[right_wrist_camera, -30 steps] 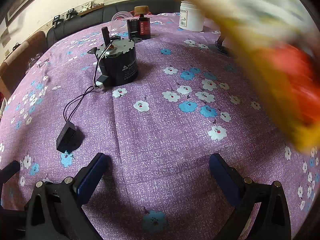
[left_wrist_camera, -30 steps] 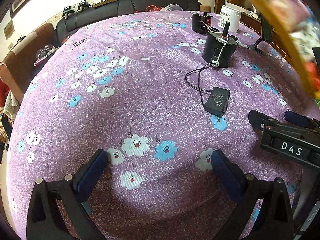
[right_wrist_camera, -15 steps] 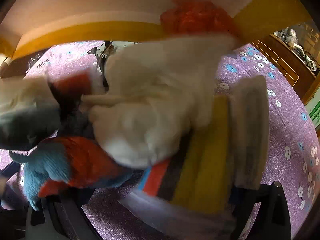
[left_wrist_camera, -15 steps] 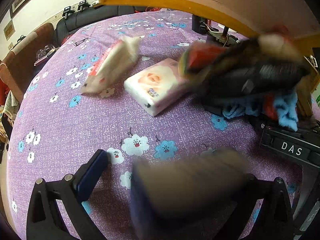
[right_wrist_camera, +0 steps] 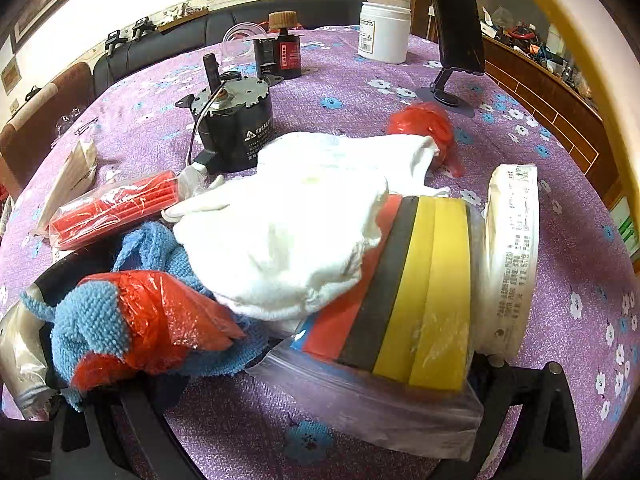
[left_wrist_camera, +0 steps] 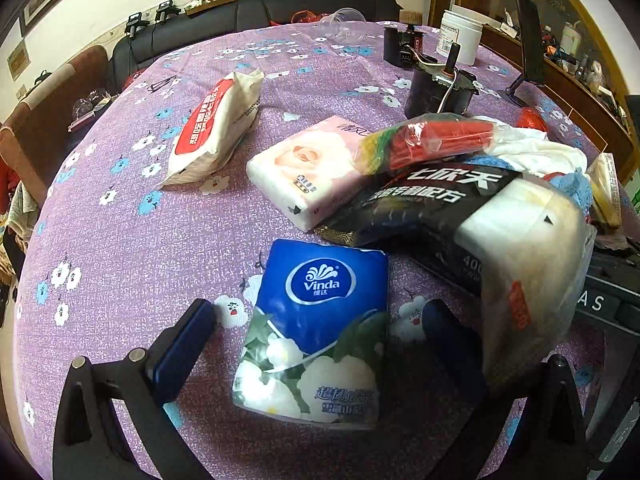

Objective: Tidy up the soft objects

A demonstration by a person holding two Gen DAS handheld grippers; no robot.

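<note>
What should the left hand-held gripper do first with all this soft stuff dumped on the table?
Probably ease the left hand-held gripper forward and close on the blue Vinda tissue pack. That pack already lies between its open fingers, apart from the heap, with nothing resting on it. The pink tissue pack beyond is partly under the bag of red and yellow items, so it looks harder to lift cleanly.

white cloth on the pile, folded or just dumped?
Dumped. The white cloth lies crumpled and spread, draped over the bagged coloured foam sheets and the blue towel; no neat folds show.
</note>
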